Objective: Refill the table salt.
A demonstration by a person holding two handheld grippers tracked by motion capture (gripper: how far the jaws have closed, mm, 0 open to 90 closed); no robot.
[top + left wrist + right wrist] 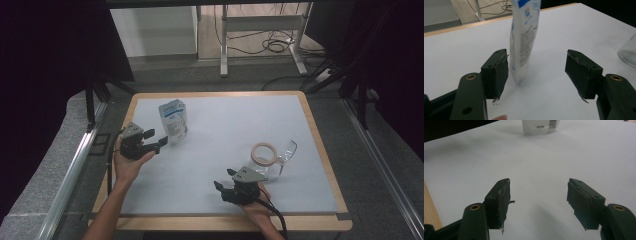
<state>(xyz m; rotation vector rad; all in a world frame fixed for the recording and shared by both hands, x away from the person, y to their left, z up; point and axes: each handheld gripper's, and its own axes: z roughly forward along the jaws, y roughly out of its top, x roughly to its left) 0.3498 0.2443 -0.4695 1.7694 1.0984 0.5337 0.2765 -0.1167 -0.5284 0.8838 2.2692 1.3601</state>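
While the pouch point(522, 42) stands upright near the bench's point(210, 160) far left corner, the left tongs point(537, 70) straddle it, spread, not yet pinching. The grasp remains. The right tongs point(539, 202) hang spread by the near edge.

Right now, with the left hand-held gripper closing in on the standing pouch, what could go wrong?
1. The pouch stands upright on a narrow base, close to one pad and far from the other; closing off-centre could tip or push it.
2. It looks soft, so a squeeze may crumple it.
3. The glass stands on the same table; a toppled or swung pouch might reach it.
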